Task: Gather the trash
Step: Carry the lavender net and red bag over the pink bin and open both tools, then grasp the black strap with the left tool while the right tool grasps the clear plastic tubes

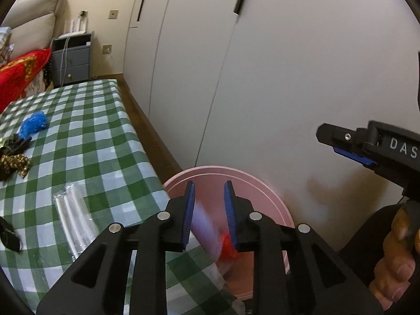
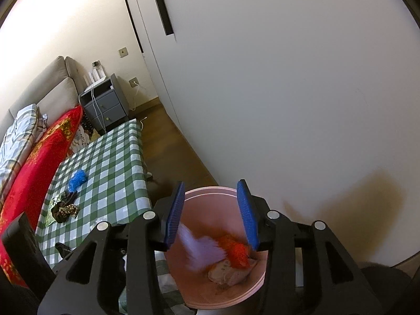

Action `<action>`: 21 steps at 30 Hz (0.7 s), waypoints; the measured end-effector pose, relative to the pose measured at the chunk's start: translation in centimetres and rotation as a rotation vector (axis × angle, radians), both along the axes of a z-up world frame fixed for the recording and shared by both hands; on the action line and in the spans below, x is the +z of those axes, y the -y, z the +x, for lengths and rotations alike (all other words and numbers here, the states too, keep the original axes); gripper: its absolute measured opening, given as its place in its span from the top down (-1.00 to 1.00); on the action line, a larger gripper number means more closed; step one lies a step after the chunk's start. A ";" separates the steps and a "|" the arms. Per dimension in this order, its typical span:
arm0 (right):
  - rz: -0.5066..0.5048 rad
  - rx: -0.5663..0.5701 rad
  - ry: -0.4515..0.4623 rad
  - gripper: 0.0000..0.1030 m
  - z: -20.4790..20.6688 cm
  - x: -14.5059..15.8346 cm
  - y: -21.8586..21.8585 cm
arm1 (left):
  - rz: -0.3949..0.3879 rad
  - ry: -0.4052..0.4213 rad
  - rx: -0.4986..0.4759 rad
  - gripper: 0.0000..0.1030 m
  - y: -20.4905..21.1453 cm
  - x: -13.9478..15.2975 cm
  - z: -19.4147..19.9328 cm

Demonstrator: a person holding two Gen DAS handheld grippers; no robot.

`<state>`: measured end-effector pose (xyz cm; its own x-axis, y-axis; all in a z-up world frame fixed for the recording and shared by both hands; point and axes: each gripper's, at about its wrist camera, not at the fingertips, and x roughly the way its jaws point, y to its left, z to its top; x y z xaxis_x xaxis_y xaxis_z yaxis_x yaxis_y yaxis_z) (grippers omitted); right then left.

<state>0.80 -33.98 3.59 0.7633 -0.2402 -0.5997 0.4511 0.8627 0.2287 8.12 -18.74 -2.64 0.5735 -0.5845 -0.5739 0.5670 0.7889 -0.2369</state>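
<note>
- Trash (image 2: 210,249), a blurred white-and-red scrap, is falling into the pink bin (image 2: 210,191) just under the right hand-held gripper (image 2: 214,215), whose blue ribbed pads are standing apart and empty
- The left hand-held gripper (image 1: 210,215) is hovering over the same bin with its jaws apart, holding nothing
- Inside the round, smooth plastic bin a crumpled beige wad (image 2: 228,273) is already lying, so collecting seems partly done
- On the counter (image 1: 105,131), under a glossy green checked cloth, a clear plastic sleeve (image 1: 74,223), a crinkled blue bag (image 1: 32,124) and dark patterned wrappers (image 1: 13,157) are waiting, well apart from the bin
</note>
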 end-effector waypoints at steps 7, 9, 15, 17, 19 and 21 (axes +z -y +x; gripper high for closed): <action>-0.020 0.011 0.011 0.17 -0.2 0.3 -0.5 | -0.001 0.012 0.021 0.55 -1.0 0.7 -0.3; -0.035 0.018 0.018 0.17 -0.3 0.4 -0.9 | -0.003 0.017 0.026 0.55 -1.5 0.9 -0.5; -0.066 0.065 0.037 0.17 -0.6 0.7 -2.4 | -0.006 0.044 0.067 0.55 -3.7 1.8 -1.6; -0.069 0.081 0.040 0.20 -0.6 0.6 -3.0 | -0.005 0.049 0.086 0.55 -4.8 2.0 -1.7; -0.070 0.101 0.042 0.21 -0.5 0.3 -3.8 | -0.004 0.052 0.104 0.55 -5.6 2.1 -1.9; -0.071 0.121 0.041 0.26 -0.2 0.0 -4.5 | -0.003 0.053 0.131 0.55 -6.7 2.2 -2.0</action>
